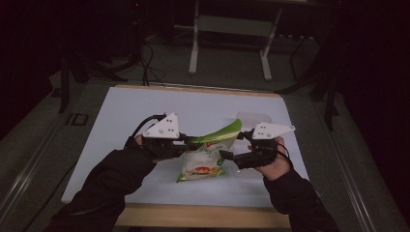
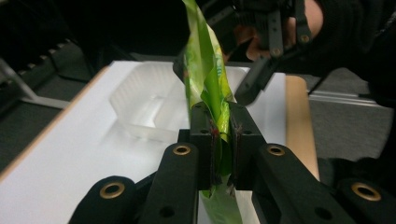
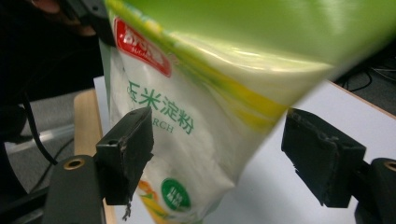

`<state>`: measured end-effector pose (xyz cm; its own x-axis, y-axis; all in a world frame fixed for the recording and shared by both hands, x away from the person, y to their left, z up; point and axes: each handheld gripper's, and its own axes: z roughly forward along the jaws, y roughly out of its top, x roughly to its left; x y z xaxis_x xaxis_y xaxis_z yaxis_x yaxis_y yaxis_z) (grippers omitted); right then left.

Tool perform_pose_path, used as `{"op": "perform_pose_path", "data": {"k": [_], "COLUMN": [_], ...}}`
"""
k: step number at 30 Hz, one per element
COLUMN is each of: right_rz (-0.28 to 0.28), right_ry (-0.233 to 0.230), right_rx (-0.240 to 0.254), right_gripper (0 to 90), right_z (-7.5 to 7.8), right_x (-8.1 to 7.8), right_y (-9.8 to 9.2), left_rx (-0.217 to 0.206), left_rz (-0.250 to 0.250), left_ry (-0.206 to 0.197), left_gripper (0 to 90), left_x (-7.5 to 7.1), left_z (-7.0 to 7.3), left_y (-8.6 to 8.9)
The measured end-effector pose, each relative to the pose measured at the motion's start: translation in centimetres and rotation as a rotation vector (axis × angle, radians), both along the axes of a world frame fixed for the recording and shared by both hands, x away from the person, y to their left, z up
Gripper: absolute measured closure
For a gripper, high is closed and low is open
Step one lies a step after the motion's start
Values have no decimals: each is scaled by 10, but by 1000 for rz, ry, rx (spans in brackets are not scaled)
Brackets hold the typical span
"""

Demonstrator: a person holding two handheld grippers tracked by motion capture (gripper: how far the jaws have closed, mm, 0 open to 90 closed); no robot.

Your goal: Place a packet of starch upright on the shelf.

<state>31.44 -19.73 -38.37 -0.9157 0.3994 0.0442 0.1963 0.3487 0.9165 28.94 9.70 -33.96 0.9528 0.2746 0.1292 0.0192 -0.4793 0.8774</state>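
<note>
A green and white starch bag hangs tilted above the white table top. My left gripper is shut on the bag's green top edge; in the left gripper view the film is pinched between the pads of that gripper. My right gripper comes in from the bag's right side. In the right gripper view the bag sits between the spread jaws of this gripper, with a wide gap to the right pad. It stands open.
A clear plastic tray lies on the table behind the bag, and it is seen beyond the jaws as tray. A wooden strip runs along the table's near edge. A metal frame stands on the floor behind.
</note>
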Motion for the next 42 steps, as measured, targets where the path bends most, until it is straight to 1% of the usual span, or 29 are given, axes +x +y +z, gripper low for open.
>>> {"op": "perform_pose_path", "data": {"k": [1, 2, 3, 4, 5, 6, 7, 8, 10, 12, 13, 14, 15, 17, 18, 19, 20, 22, 26, 27, 28, 29, 31, 33, 37, 39, 40, 41, 42], "right_rz": [8, 13, 20, 38, 51, 63, 70, 67, 75, 66, 63, 61, 54, 38, 34, 31, 34, 39, 27, 22, 20, 15, 2, -20, -57, -71, -81, -81, -87], "right_ry": [4, 7, 7, 20, 26, 36, 52, 64, 89, 80, 61, 28, 11, -6, -9, 4, -1, 4, -16, -18, -23, -27, -30, -37, -30, -34, -35, -35, -39], "right_rx": [-11, -16, -17, -24, -27, -34, -43, -59, -50, -51, -62, -79, -93, -114, -122, -121, -121, -106, -97, -94, -95, -98, -99, -99, -63, -53, -47, -47, -42], "right_gripper": [286, 297, 326, 367, 385, 433, 514, 576, 696, 756, 773, 788, 813, 820, 825, 827, 830, 836, 840, 841, 842, 843, 845, 846, 846, 846, 846, 846, 846], "right_z": [1, 1, 1, 2, 2, 2, 2, 3, 3, 3, 4, 5, 7, 11, 13, 14, 16, 19, 27, 30, 32, 34, 38, 41, 47, 51, 53, 53, 54], "right_x": [1, 1, 2, 2, 2, 2, 3, 4, 6, 4, 3, 1, 0, -2, -3, -2, -2, -2, -4, -3, -3, -3, -2, -1, 4, 6, 7, 7, 8], "right_y": [1, 2, 3, 3, 4, 5, 4, 3, 1, 1, 2, 3, 3, 5, 6, 6, 5, 4, 2, 1, 0, -1, -3, -6, -16, -20, -22, -22, -24], "left_rx": [2, -7, -6, -8, -11, -5, -2, -6, -14, -18, -18, -18, -20, -23, -24, -26, -30, -43, -67, -79, -95, -112, -123, -134, -176, -207, -205, -205, -199], "left_rz": [4, 5, -1, 10, 4, 5, 17, 8, 18, 16, 14, 16, 20, 24, 26, 22, 23, 22, 41, 45, 49, 58, 68, 80, 111, 123, 140, 140, 165], "left_ry": [-13, -8, -8, -20, -13, -15, -24, -7, -4, 0, 2, -1, -1, 0, 0, 2, -3, 2, -9, -3, -1, 1, 6, 14, 50, 69, 68, 68, 60], "left_gripper": [833, 833, 833, 833, 833, 833, 833, 833, 833, 832, 832, 832, 831, 830, 829, 828, 826, 817, 789, 778, 754, 707, 630, 502, 323, 228, 175, 141, 141], "left_x": [-1, 0, 0, -1, 0, 0, 0, 1, 2, 3, 4, 4, 4, 5, 5, 5, 5, 5, 7, 7, 8, 9, 9, 10, 12, 12, 12, 12, 12], "left_z": [0, 1, 2, 2, 2, 2, 2, 2, 1, 0, 0, 1, 1, 2, 2, 3, 4, 5, 6, 6, 6, 6, 6, 4, -4, -8, -10, -10, -14], "left_y": [-2, -3, -5, -6, -7, -8, -9, -9, -10, -11, -11, -11, -11, -11, -10, -10, -9, -7, -4, -3, -1, 1, 4, 7, 13, 16, 17, 17, 19]}}
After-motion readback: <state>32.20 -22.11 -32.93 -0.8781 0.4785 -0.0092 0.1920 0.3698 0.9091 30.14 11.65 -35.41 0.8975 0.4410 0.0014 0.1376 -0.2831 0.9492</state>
